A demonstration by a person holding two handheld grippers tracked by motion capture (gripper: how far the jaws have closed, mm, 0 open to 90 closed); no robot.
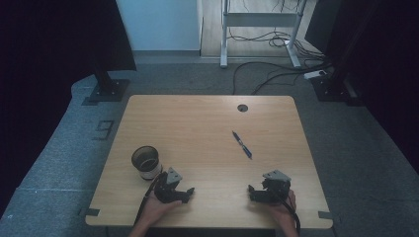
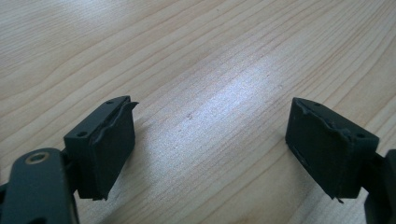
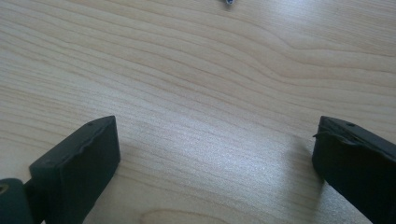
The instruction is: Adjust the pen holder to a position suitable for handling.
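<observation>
On the light wooden table point(image 1: 207, 123) we count one blue pen point(image 1: 242, 144), its tip cut off in the right gripper view, one dark cylindrical cup point(image 1: 146, 161), and two grippers, left gripper point(image 1: 184, 193) and right gripper point(image 1: 254, 192), jaws spread apart.

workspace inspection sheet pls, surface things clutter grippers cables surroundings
Surface: light wooden table, bare grain, round cable hole near the far edge.
Job's things: dark cup standing at near left, open top up; blue pen lying flat right of centre, apart from the cup.
Clutter: nothing seen.
Grippers: left gripper resting low beside the cup, jaws wide apart, nothing between; right gripper at near right, jaws wide apart, nothing between.
Cables: one trails from each gripper; loose floor cables beyond the table.
Surroundings: grey carpet, white desk frame, dark stands at both sides.
</observation>
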